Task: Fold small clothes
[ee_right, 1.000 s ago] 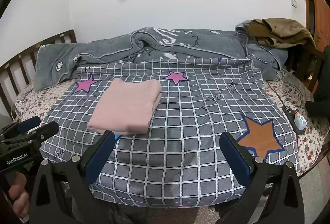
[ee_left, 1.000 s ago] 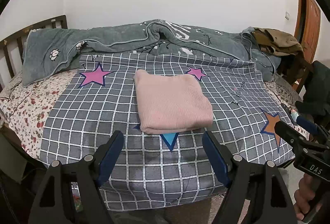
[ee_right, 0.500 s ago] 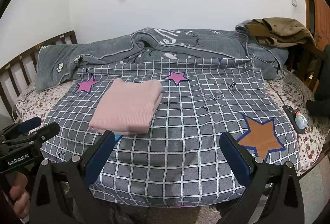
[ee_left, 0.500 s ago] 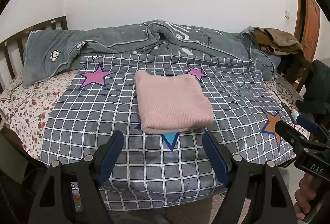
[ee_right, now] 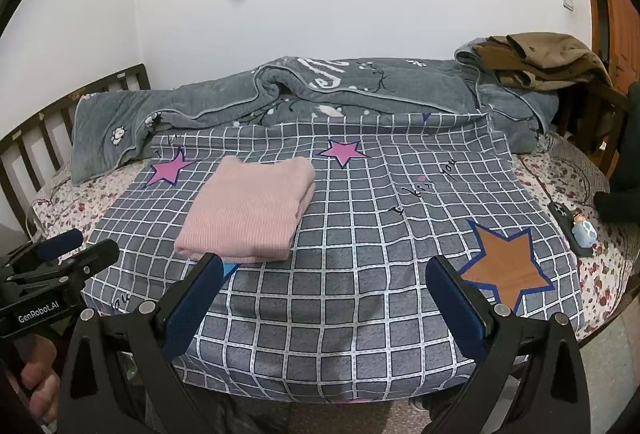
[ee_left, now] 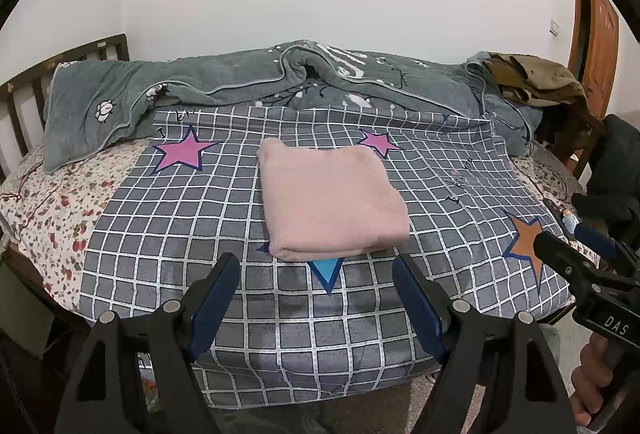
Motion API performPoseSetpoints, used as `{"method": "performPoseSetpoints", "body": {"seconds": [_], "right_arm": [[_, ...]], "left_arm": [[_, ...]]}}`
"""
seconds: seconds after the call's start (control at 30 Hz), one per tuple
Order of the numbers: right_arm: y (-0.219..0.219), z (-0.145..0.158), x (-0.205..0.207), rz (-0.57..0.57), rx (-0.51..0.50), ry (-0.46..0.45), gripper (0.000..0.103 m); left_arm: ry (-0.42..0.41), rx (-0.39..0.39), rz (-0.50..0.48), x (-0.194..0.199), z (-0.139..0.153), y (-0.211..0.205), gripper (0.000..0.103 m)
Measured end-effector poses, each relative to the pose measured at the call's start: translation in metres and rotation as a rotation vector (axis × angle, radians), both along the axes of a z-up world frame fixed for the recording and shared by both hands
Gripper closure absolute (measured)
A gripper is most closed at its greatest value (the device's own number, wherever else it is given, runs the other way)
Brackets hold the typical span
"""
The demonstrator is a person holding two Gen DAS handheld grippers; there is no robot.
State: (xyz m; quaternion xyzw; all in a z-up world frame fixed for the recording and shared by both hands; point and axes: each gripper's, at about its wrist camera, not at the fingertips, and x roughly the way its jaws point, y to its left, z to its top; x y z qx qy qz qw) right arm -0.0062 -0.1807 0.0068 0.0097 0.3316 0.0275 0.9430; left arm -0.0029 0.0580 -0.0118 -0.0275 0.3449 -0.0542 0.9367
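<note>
My left gripper (ee_left: 316,294) sits at the bottom of its frame, jaws apart with nothing between them, above the near edge of the checked sheet (ee_left: 192,234). Just beyond the tips, at frame centre, the pink garment (ee_left: 332,202) lies folded into a neat rectangle on the sheet, its near edge covering part of a blue star (ee_left: 326,270). My right gripper (ee_right: 324,294) has its jaws wide apart and empty too; in its view the garment lies left of centre and an orange star (ee_right: 504,266) lower right. A grey quilt (ee_left: 240,86) is bunched along the back of the bed.
</note>
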Motion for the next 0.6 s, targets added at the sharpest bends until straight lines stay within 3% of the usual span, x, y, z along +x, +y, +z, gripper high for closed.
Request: {"method": "performPoseSetpoints", "body": {"seconds": [0.6], "right_arm": [[-0.0006, 0.0016, -0.0006, -0.001, 0.008, -0.004, 0.003]], "left_arm": [[-0.003, -0.013, 0.005, 0.0006, 0.0039, 0.0005, 0.022]]}}
